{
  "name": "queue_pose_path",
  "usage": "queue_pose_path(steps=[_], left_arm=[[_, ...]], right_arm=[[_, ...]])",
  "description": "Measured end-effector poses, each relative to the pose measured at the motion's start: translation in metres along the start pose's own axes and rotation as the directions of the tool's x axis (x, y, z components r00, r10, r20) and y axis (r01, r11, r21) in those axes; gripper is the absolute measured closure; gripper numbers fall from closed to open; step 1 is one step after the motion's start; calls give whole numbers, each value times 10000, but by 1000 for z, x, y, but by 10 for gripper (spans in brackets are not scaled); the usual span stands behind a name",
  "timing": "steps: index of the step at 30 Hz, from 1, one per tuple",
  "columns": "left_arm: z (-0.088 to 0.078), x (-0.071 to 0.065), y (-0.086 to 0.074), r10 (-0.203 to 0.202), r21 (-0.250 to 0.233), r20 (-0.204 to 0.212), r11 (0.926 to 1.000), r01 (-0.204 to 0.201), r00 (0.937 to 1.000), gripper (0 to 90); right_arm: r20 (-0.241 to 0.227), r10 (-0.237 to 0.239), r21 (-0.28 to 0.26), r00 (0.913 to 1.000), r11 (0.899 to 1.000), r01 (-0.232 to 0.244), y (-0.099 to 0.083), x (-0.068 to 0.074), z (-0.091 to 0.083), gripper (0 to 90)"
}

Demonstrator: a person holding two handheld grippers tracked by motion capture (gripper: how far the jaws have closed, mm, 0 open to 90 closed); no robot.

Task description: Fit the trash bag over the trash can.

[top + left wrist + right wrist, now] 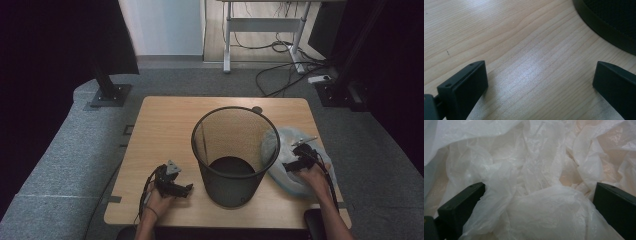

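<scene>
A black mesh waste bin (234, 152) stands upright in the middle of the wooden table (160, 125). Its dark base rim (609, 27) crosses the top right of the left gripper view. A crumpled, thin, whitish plastic bag (290, 160) lies on the table to the right of the bin. My right gripper (296, 162) is down on the bag, open, with folds of the bag (536, 195) bulging between its jaws. My left gripper (182, 189) hovers low over bare wood left of the bin, open, with nothing between its jaws (540, 82).
The table is small, with edges close on every side and grey carpet (60, 165) around it. A black stand base (107, 95) sits on the floor at the back left. Desk legs and cables (285, 60) lie beyond the table's far edge.
</scene>
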State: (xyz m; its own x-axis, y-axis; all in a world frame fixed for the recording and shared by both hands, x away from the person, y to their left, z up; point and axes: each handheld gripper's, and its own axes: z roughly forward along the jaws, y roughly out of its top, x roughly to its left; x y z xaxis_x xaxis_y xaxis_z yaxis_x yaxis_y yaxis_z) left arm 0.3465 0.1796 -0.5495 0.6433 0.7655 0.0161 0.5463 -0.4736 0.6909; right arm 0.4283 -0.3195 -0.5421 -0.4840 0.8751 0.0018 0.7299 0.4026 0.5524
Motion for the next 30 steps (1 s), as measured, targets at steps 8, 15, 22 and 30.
queue_pose_path(steps=[8,15,22,30], left_arm=[[0,0,0,-1,1,0,10000,1,10000,0],[0,0,0,1,1,1,10000,-1,10000,0],[0,0,0,2,2,8,10000,-2,10000,0],[0,0,0,1,3,2,10000,-1,10000,0]], right_arm=[[-493,-606,-202,9969,9980,597,3,8,-12,574],[-892,-637,-8,9940,9980,639,2,7,-15,807],[-1071,-557,-420,9927,9978,515,-3,7,-27,817],[-1264,-446,-1347,9910,9905,274,-3,8,-57,816]])
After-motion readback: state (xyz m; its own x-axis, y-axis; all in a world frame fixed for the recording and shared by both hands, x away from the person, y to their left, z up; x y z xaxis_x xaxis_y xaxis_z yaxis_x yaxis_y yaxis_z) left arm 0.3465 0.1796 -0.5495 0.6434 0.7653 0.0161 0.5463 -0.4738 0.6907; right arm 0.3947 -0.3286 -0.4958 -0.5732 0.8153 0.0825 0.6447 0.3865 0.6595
